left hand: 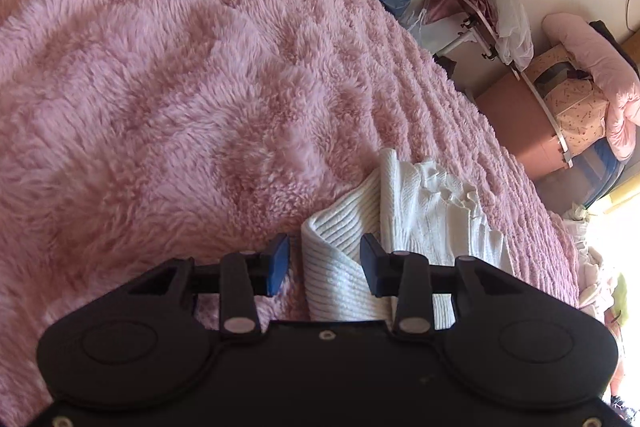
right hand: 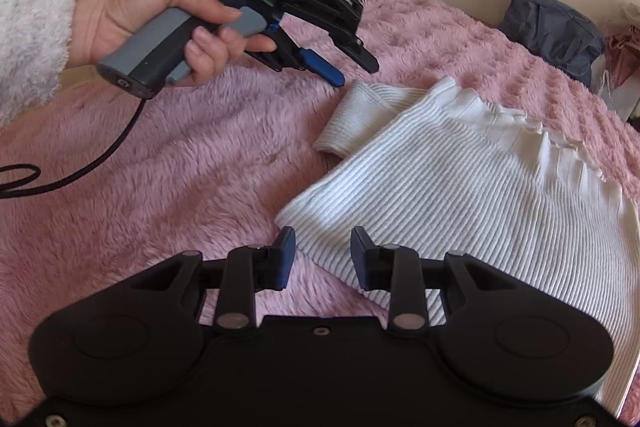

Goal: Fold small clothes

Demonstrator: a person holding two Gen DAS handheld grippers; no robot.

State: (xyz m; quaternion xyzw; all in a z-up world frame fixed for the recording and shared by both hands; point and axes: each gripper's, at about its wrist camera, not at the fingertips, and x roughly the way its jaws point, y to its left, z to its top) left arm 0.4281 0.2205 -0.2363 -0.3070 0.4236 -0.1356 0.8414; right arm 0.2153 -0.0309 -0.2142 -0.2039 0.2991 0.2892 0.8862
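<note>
Our left tongs (left hand: 325,265) stand spread above the near end of the white ribbed top (left hand: 404,223), its folded sleeve showing between the blue pads (left hand: 278,263) without being pinched. Our right tongs (right hand: 323,259) are also parted, hovering over the top's lower corner and pressing on nothing. The top lies flat on the fluffy pink blanket (right hand: 180,167) that covers the bed, one sleeve folded across its body, its frilled hem toward the far side. In the right wrist view, our left hand (right hand: 160,23), in a fuzzy white sleeve (right hand: 32,19), grips the grey handle of the other tool just beside the sleeve cuff. A dark blue bag (right hand: 556,27) sits at the blanket's far edge.
</note>
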